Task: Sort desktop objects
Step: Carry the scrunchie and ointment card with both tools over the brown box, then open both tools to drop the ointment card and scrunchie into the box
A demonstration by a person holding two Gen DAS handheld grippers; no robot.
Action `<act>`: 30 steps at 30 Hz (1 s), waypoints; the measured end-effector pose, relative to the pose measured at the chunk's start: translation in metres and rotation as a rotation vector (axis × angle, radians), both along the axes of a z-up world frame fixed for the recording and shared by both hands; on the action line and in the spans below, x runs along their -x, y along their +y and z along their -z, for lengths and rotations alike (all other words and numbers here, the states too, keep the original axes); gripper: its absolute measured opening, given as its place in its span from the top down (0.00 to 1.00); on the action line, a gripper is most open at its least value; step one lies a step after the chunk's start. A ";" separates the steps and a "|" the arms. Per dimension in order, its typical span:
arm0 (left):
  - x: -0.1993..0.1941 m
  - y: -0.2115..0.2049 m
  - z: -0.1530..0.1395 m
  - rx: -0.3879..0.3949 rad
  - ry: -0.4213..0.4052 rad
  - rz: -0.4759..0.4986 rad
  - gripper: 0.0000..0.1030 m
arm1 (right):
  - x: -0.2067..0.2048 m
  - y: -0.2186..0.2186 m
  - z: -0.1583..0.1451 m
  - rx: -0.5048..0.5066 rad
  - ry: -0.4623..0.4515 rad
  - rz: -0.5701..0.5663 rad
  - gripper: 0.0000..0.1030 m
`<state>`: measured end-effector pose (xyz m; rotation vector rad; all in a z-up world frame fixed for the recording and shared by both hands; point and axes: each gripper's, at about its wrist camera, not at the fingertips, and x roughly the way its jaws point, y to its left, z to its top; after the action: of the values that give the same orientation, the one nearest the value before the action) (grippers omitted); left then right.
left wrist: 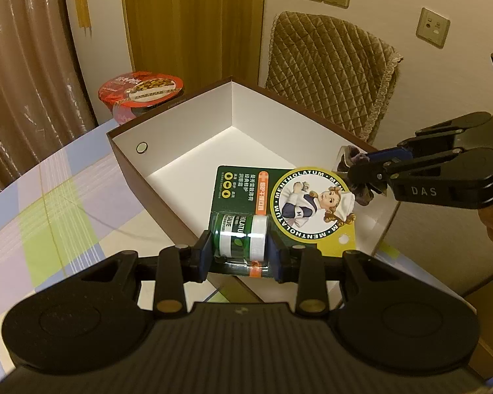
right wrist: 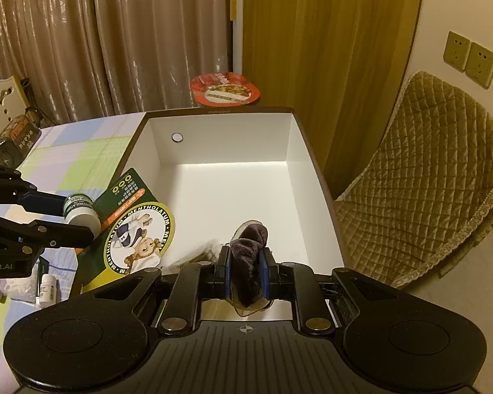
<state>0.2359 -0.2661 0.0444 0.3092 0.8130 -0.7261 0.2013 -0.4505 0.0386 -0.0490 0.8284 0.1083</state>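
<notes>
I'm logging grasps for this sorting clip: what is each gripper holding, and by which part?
The left gripper clamps the salve blister pack across its jar. The right gripper pinches a dark purple plush item around its middle, above the box.

Both wrist cameras look steeply down, close over one shared white-lined box (left wrist: 187, 151) (right wrist: 230, 177) — from left and right.

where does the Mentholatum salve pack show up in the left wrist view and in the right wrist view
Left wrist view: Mentholatum salve pack low centre, clamped in the left hand-held gripper, over the box.
Right wrist view: same pack at left, over the box's left wall.
Shared landmark: the white-lined open box.
</notes>
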 end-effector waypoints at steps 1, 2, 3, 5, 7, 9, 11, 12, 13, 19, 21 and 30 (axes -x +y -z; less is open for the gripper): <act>-0.002 -0.001 0.001 0.000 0.001 -0.001 0.71 | -0.001 0.000 0.001 0.000 0.002 0.000 0.85; -0.003 -0.001 0.001 0.000 0.003 -0.001 0.71 | -0.003 0.000 0.002 0.001 0.004 0.000 0.85; -0.005 -0.002 0.002 -0.001 0.004 -0.001 0.71 | -0.004 0.000 0.003 0.001 0.006 0.000 0.85; -0.008 -0.003 0.003 -0.003 0.004 -0.001 0.71 | -0.007 -0.001 0.005 0.001 0.010 0.001 0.85; -0.011 -0.006 0.005 -0.007 0.004 -0.001 0.71 | -0.010 -0.002 0.007 0.000 0.014 0.001 0.85; -0.014 -0.008 0.007 -0.012 0.002 -0.001 0.71 | -0.013 -0.003 0.010 -0.001 0.018 0.002 0.85; -0.018 -0.011 0.009 -0.019 0.000 -0.001 0.71 | -0.016 -0.004 0.012 -0.002 0.022 0.004 0.85; -0.020 -0.013 0.010 -0.022 -0.001 0.000 0.71 | -0.018 -0.005 0.013 -0.002 0.024 0.006 0.85; -0.022 -0.015 0.011 -0.025 -0.002 0.001 0.71 | -0.019 -0.006 0.014 -0.003 0.025 0.007 0.85; -0.035 -0.027 0.017 -0.042 -0.007 0.015 0.71 | -0.025 -0.010 0.020 -0.011 0.035 0.018 0.85; -0.039 -0.033 0.021 -0.049 -0.006 0.024 0.71 | -0.027 -0.011 0.022 -0.015 0.038 0.022 0.85; -0.044 -0.054 0.040 -0.104 -0.013 0.039 0.62 | -0.031 -0.013 0.027 -0.021 0.050 0.034 0.85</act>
<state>0.2803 -0.3205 0.0045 0.4241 0.8357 -0.7186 0.2319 -0.4638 0.0114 -0.0130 0.8772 0.0864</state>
